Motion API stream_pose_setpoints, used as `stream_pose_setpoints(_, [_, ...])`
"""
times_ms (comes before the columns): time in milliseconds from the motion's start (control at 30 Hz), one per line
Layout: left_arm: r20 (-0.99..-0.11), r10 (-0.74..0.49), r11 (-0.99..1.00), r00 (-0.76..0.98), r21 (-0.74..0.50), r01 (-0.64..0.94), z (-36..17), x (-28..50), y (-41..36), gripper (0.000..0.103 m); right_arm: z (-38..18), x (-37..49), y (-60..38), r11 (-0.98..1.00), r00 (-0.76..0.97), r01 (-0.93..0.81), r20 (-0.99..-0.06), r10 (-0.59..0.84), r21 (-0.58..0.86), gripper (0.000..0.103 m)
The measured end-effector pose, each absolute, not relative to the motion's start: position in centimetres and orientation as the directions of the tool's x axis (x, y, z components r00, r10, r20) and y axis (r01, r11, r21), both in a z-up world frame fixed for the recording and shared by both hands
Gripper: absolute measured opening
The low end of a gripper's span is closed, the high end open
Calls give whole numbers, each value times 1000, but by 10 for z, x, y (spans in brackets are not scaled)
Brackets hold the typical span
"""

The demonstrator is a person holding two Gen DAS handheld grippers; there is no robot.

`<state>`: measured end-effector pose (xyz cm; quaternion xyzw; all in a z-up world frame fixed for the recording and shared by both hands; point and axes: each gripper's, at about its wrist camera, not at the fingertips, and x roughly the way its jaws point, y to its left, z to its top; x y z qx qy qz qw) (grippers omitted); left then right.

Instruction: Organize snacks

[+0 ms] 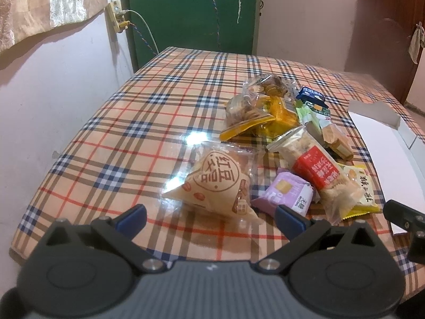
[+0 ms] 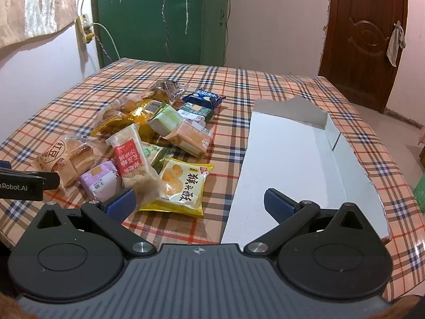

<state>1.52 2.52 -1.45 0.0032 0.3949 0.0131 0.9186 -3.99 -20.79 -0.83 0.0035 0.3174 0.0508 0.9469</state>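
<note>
The snacks (image 2: pixel 148 143) lie heaped mid-tabletop, toward its left edge: light, crinkly, slippery packets, some likely crushable, so best pinched at a sealed end. The white box (image 2: pixel 287 159) near the right edge holds nothing. Left gripper (image 1: pixel 211 216) and right gripper (image 2: pixel 199 203) gape wide, both empty.

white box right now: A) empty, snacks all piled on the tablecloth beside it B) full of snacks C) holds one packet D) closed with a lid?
A. The white box shows only its bare white floor, with no lid, while the snack pile lies on the plaid tablecloth to its left in the right wrist view.
</note>
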Motion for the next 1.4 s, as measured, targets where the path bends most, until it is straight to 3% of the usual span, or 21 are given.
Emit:
stream_pose_setpoints(500, [-729,27,1000,684,14,-24,-25,32,28,101,-15,-30,-208,997,814,-75,-575,81,33,103])
stream_pose_setpoints(900, [-746,49,999,664,34,-35,-48,71,32,101,-28,-2,-210,998,791,-61,-609,58,15,103])
stream_pose_setpoints(1167, [-738,31,1000,675,20,-23,-58,79,31,82,-36,29,-211,996,771,-67,-630,91,62,103])
stream_pose_setpoints(1400, [-722,42,999,691,22,-38,-56,79,33,69,-47,47,-195,995,718,-94,-692,79,16,103])
